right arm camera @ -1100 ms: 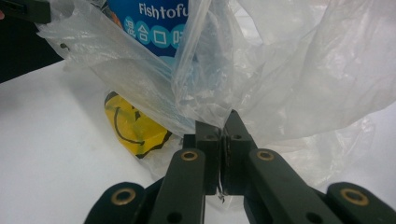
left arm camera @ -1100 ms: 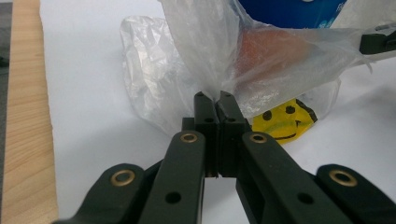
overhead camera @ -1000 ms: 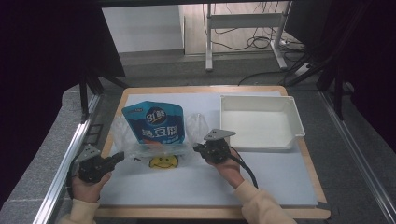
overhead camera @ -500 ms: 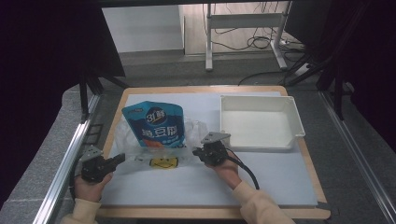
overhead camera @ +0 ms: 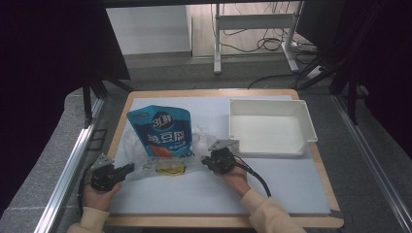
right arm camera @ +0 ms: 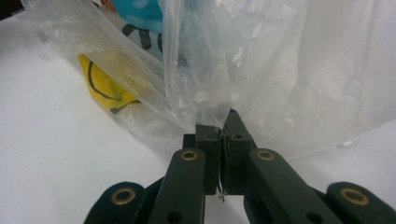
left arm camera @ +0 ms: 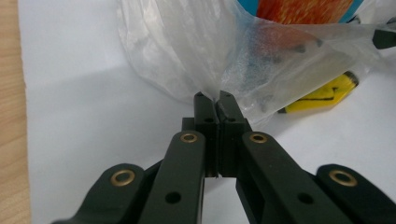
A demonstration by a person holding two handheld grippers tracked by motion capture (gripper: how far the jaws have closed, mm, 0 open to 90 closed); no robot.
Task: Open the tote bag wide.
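A clear plastic bag [overhead camera: 145,162] lies on the white mat with a yellow smiley print [overhead camera: 170,169] near its front edge. A blue snack pouch [overhead camera: 165,131] rests over the bag's back part. My left gripper [overhead camera: 130,168] is shut on the bag's left edge; the left gripper view shows the film [left arm camera: 205,56] pinched between the closed jaws. My right gripper [overhead camera: 206,163] is shut on the bag's right edge, with a sliver of the film [right arm camera: 261,70] caught between the jaws in the right gripper view. The blue pouch [right arm camera: 140,18] and the yellow print [right arm camera: 105,86] show through the film.
A white tray [overhead camera: 306,127] stands at the right back of the white mat [overhead camera: 291,179], close to my right gripper. The wooden table edge [overhead camera: 116,141] and a metal rail [overhead camera: 73,160] run along the left.
Both hands have sunk a little toward the mat with the bag's edges in the jaws. The bag lies lower and flatter than a second ago.
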